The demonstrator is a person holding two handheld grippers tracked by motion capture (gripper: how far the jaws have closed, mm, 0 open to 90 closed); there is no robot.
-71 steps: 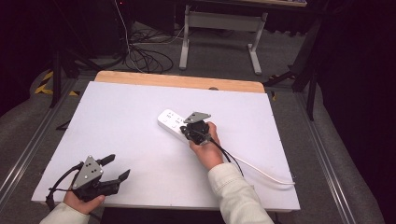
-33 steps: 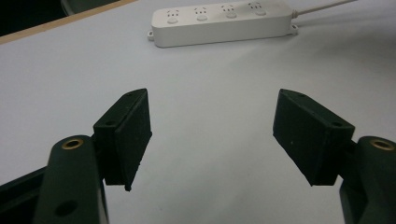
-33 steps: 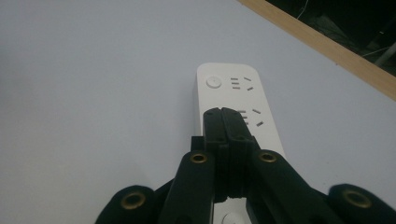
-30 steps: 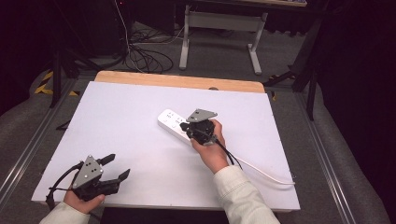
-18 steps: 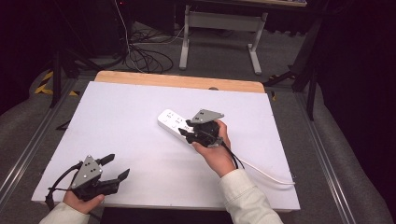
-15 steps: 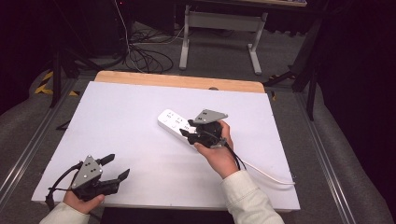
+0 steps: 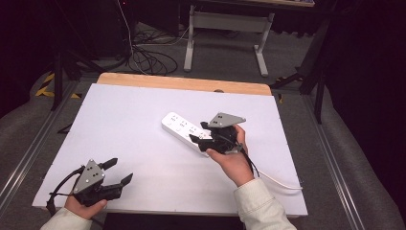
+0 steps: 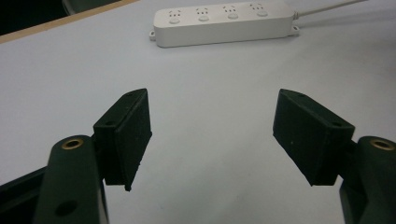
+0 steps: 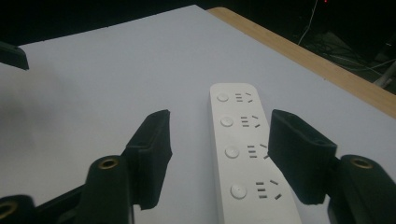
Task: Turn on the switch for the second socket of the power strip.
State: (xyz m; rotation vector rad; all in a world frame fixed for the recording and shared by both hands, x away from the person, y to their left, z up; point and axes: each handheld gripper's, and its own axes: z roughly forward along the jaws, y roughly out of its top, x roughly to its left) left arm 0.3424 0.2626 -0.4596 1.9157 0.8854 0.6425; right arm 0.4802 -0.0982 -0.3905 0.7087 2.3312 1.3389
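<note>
The right gripper has drawn back a little toward the person over the last couple of seconds, sliding from the middle of the white power strip toward its cord end, and it now hovers with its jaws spread apart, gripping nothing. I read that as a release or a repositioning along the strip rather than a lift, since the strip lies in the same spot on the white table, flat, slanting from centre toward the right front, its cord trailing off toward the near right edge. The left gripper has not moved at all; it rests in the person's left hand at the near left corner, jaws wide and empty, well apart from the strip. The right gripper view adds what the high view cannot: the power strip runs lengthwise between the two black jaws, four round switch buttons each beside a socket, and the jaws stand on either side of the body without touching it, the right one partly overlapping its edge in the picture. The left gripper view shows the strip whole and side-on in the distance, with its small mounting tabs at each end and the cord leaving to the right, confirming that nothing is plugged into it.
</note>
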